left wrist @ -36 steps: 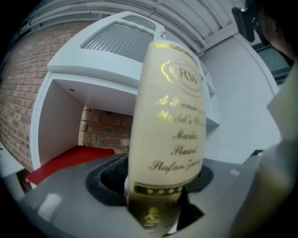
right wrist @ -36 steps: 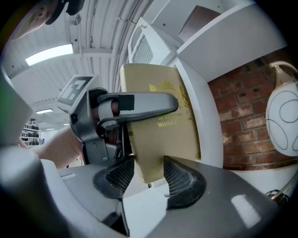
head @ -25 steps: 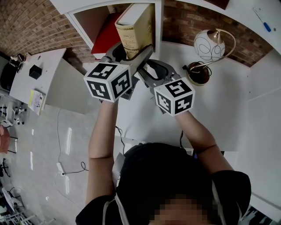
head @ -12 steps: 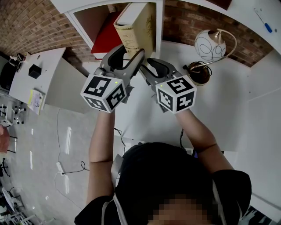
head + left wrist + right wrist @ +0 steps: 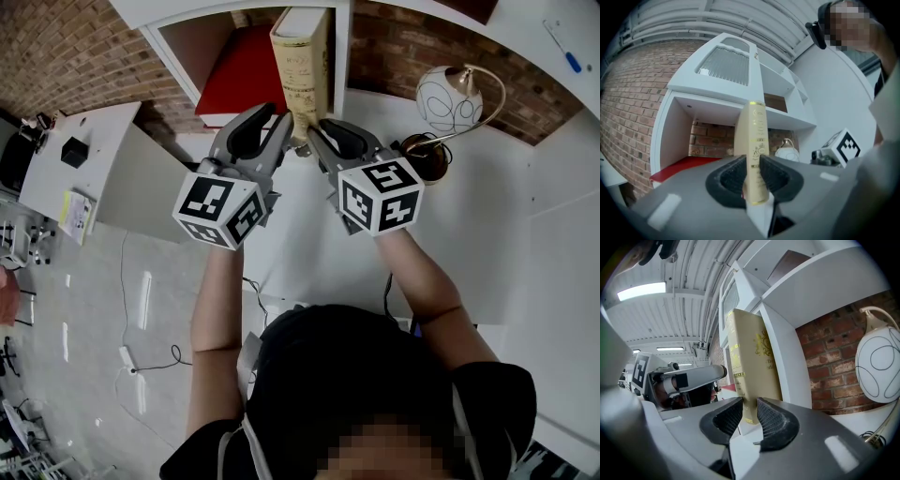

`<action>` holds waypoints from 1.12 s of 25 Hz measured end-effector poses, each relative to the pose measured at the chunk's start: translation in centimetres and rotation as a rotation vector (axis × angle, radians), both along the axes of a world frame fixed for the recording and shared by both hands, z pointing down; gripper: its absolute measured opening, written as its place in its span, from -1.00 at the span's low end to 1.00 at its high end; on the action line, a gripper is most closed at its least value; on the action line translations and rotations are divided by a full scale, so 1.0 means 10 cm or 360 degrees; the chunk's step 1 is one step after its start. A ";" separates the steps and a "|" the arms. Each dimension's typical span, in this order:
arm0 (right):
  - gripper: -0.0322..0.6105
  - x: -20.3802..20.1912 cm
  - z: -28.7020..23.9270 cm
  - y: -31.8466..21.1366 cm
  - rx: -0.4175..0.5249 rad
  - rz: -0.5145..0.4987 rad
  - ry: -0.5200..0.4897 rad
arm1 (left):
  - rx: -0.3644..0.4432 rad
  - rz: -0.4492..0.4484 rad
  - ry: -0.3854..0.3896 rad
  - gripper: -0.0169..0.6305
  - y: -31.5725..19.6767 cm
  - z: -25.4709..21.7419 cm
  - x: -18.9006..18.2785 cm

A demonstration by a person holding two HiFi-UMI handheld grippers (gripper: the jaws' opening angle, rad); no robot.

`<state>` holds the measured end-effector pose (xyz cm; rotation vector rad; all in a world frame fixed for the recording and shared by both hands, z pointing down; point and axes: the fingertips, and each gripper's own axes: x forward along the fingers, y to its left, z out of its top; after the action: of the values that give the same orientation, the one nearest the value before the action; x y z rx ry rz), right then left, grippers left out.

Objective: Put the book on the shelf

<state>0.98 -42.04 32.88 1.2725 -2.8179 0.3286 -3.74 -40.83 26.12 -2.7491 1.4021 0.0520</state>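
**A:** Where is the book [image 5: 300, 56] standing at this moment?

**B:** It is standing upright at the open front of the white shelf [image 5: 670, 140], just beside the right wall of the compartment. Its cream spine with gold print is facing outward. How deep it is sitting inside, I cannot tell.

**A:** And what is holding it?

**B:** Both grippers are. The left gripper [image 5: 752, 172] is pressing its two pads on the lower part of the spine, one pad on each side. Its jaws have just been closing, with the book between them.

**A:** Is the right gripper [image 5: 749, 414] doing the same?

**B:** Yes, it is clamping the lower corner of the same book from the other side. Its jaws have just been closing as well. The two grippers are meeting near the foot of the book, close to each other.

**A:** What is lying around it?

**B:** A flat red thing [image 5: 246, 70] is lying on the floor of the compartment, to the left of the book. On the white table [image 5: 487, 225], to the right of the shelf, a lamp [image 5: 448, 96] with a round white shade is standing. A brick wall [image 5: 75, 52] is showing behind.
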 end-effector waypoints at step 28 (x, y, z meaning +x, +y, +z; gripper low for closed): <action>-0.66 0.09 0.01 -0.43 0.0012 0.0177 -0.0011 | -0.0111 0.0065 0.0000 -0.77 -0.24 0.21 0.30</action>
<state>1.85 -46.32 33.01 1.4359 -2.7624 0.3266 -0.74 -43.22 28.26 -2.8338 1.3736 0.0050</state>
